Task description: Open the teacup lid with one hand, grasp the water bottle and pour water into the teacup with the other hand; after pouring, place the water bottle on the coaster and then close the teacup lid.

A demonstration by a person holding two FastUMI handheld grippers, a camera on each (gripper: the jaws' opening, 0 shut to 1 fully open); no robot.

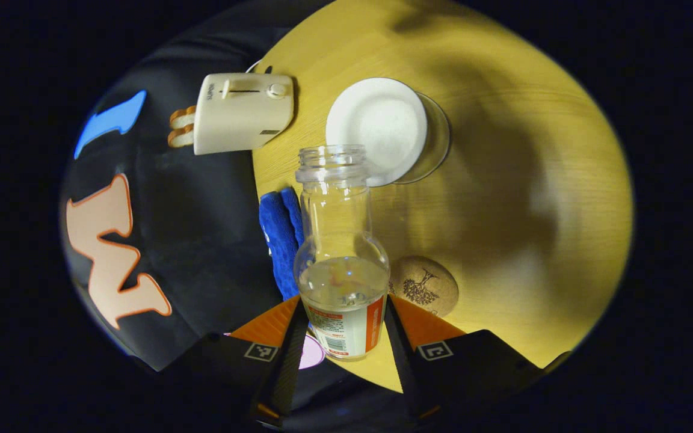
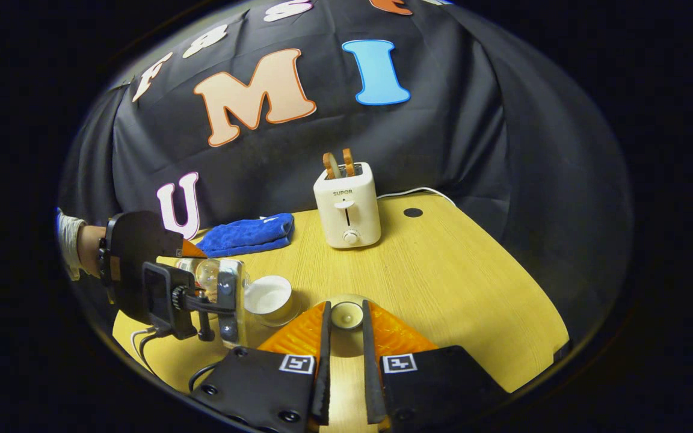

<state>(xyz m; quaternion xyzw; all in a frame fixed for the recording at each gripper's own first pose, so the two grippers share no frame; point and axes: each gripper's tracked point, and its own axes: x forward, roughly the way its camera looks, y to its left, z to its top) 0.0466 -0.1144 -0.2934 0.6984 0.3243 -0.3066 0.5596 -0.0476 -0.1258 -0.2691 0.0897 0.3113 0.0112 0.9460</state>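
Note:
In the left gripper view my left gripper (image 1: 343, 300) is shut on a clear glass water bottle (image 1: 337, 228) with an orange and white label. The bottle has no cap and holds some water. Its mouth points at the rim of the teacup (image 1: 382, 129), a glass cup with a white inside that stands uncovered on the table. A round cork coaster (image 1: 423, 285) lies just right of the bottle's body. In the right gripper view my right gripper (image 2: 346, 307) is shut on the teacup lid (image 2: 346, 316), held right of the teacup (image 2: 268, 297). There the bottle (image 2: 205, 273) leans toward the cup.
A white toaster (image 2: 348, 207) with two slices in it stands at the back of the yellow wooden table (image 2: 443, 282). A folded blue cloth (image 2: 247, 234) lies left of it. A person's hand (image 2: 82, 243) holds the left gripper at the table's left edge.

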